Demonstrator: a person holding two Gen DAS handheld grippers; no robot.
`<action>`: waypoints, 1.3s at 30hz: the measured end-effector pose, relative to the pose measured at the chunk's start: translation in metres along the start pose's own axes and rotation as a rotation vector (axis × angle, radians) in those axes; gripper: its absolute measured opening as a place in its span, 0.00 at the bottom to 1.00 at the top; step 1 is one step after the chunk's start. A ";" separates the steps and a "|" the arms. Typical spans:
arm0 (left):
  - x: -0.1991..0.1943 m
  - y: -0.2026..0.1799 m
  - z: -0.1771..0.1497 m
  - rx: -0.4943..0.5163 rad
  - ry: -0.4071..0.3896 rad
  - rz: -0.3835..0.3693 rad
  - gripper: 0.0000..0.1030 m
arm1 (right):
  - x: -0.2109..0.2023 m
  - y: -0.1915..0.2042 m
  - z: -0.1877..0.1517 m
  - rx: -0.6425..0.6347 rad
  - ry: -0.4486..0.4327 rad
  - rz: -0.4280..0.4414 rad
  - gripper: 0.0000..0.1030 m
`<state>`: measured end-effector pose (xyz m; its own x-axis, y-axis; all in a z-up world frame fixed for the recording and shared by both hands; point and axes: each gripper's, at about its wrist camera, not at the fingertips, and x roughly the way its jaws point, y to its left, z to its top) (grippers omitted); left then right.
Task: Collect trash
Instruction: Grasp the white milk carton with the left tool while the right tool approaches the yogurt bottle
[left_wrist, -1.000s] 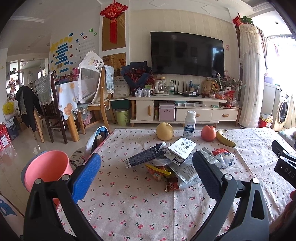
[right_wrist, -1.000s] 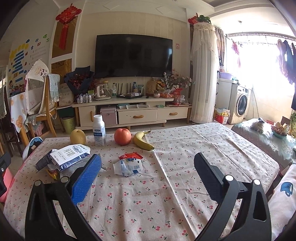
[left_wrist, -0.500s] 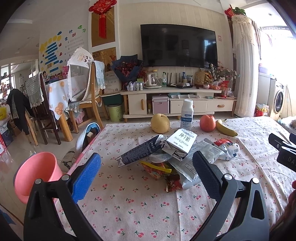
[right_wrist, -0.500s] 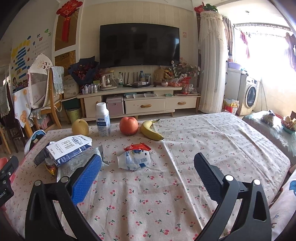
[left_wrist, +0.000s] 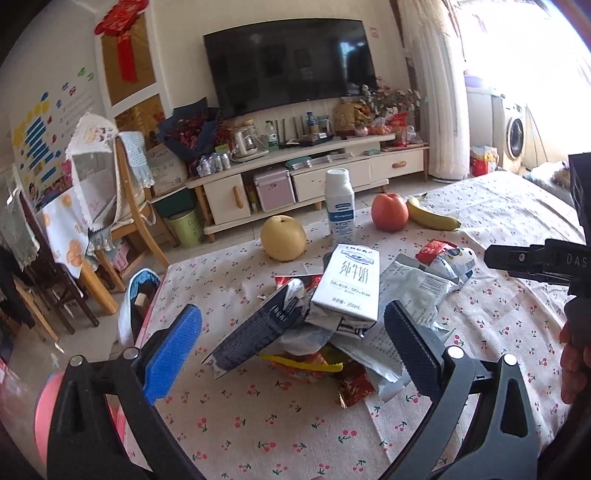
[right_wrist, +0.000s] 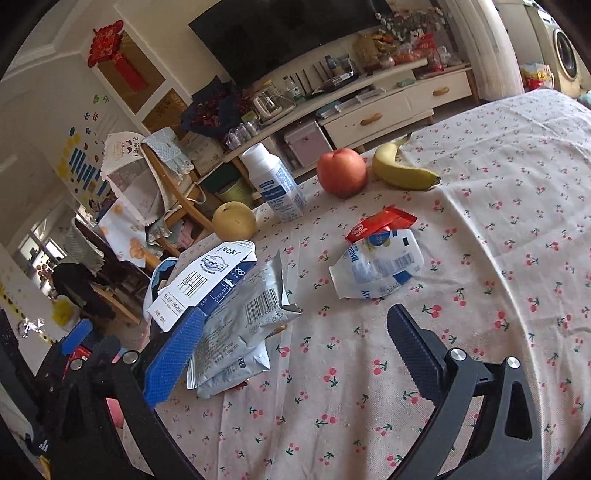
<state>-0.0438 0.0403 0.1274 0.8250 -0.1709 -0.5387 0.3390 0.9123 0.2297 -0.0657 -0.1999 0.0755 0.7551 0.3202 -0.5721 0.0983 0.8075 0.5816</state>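
1. Your left tool (left_wrist: 291, 350) hangs open and empty at the bottom of its frame, its blue pads either side of the trash pile (left_wrist: 332, 317) at center on the cherry-print tabletop (left_wrist: 258, 424).
2. A white milk carton (left_wrist: 349, 284) tops the pile.
3. Your right tool (right_wrist: 295, 347) is also open, holding nothing; a crumpled white pouch (right_wrist: 376, 266) lies center frame, just beyond it.
4. The pear (left_wrist: 283, 238), bottle (left_wrist: 340, 205), apple (left_wrist: 389, 211) and banana (left_wrist: 432, 218) line the far edge.

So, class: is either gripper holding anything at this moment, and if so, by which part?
Nothing is held. The left gripper and the right gripper are both open above the tablecloth, by the trash pile.
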 end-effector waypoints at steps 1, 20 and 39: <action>0.007 -0.006 0.004 0.030 0.009 -0.002 0.97 | 0.002 -0.007 0.004 0.030 0.004 0.009 0.95; 0.104 -0.036 0.029 0.139 0.257 0.074 0.42 | 0.061 -0.040 0.039 0.031 0.066 -0.237 0.91; 0.087 0.009 0.010 -0.099 0.297 -0.149 0.63 | 0.104 -0.018 0.027 -0.205 0.211 -0.422 0.93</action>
<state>0.0359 0.0298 0.0909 0.5973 -0.2022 -0.7761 0.3879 0.9198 0.0589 0.0283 -0.1949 0.0210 0.5278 0.0217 -0.8491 0.2213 0.9616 0.1622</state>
